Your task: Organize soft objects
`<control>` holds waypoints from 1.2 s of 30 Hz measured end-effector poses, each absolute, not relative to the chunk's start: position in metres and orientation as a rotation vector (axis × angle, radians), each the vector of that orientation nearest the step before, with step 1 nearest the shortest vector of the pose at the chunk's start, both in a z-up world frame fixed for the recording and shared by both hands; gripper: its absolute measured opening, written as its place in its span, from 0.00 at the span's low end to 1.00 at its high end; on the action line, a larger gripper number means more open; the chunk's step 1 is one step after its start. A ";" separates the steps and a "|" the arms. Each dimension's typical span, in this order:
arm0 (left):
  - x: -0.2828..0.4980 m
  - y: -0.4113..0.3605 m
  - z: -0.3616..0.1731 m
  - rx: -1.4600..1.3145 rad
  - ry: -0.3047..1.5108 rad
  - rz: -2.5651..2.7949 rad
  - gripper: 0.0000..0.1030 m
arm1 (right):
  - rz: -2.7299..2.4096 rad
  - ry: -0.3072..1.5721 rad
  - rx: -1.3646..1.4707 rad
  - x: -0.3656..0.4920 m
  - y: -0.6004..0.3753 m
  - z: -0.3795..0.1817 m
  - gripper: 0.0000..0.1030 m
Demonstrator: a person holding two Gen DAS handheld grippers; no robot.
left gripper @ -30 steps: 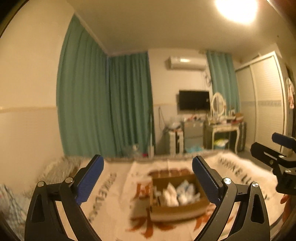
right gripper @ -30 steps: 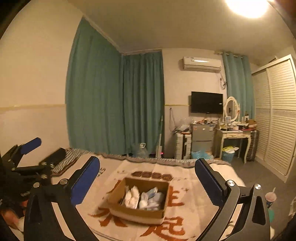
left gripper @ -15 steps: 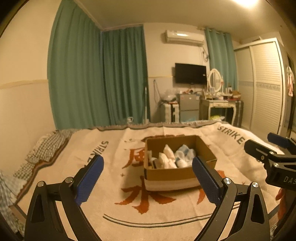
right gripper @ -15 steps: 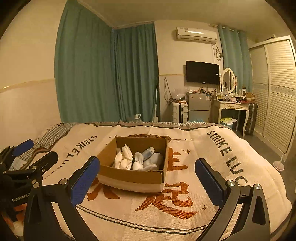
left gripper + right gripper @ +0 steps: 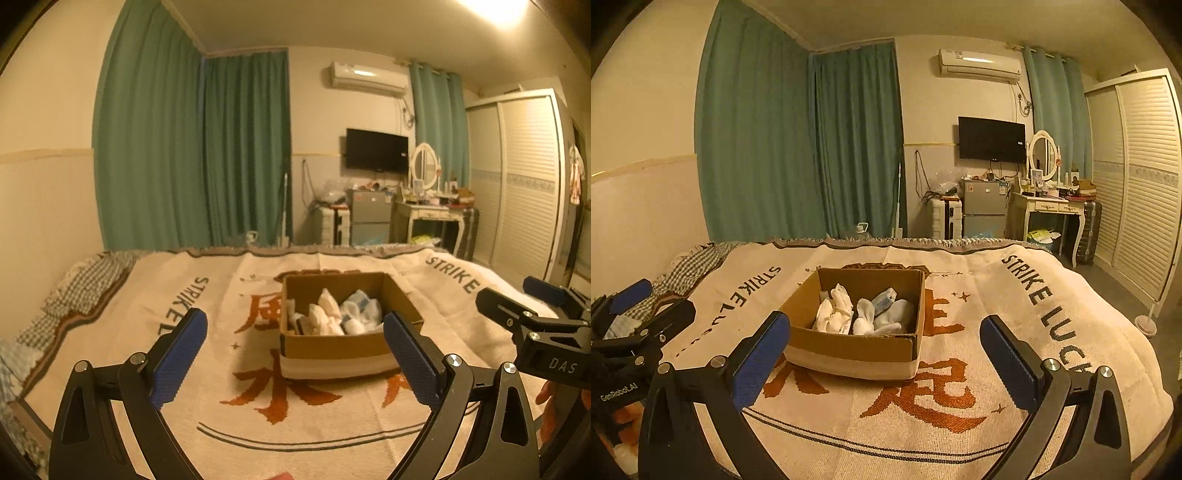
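Both views have tilted upward slightly; left hand-held gripper and right hand-held gripper hover spread, empty, before the box.

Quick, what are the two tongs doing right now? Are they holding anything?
Left tongs: open, holding nothing, short of the cardboard box.
Right tongs: open, holding nothing; the socks sit in the box.

Cardboard box of socks on blanket, left hand-held gripper spread wide

Both tools: black frames, silver screws, textured blue pads; left tool and right tool look identical.
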State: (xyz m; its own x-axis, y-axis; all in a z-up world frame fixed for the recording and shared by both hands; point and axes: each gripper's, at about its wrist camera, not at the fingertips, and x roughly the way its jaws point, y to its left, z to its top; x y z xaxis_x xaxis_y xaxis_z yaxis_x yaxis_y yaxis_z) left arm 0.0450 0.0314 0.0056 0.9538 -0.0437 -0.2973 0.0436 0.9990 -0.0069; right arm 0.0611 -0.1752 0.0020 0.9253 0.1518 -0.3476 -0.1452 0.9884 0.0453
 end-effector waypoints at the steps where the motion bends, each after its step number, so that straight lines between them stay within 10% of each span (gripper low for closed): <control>1: 0.045 0.031 0.006 0.002 0.300 -0.043 0.95 | 0.154 0.361 0.017 0.062 -0.175 0.002 1.00; 36: 0.044 0.034 0.003 0.005 0.318 -0.028 0.95 | 0.171 0.368 0.012 0.060 -0.170 -0.002 1.00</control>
State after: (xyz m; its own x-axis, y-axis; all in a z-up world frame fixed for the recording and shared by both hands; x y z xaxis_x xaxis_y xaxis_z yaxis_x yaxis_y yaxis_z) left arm 0.0439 0.0341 0.0028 0.9496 -0.0267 -0.3124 0.0281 0.9996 0.0002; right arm 0.0601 -0.1701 -0.0024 0.9188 0.1685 -0.3570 -0.1643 0.9855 0.0422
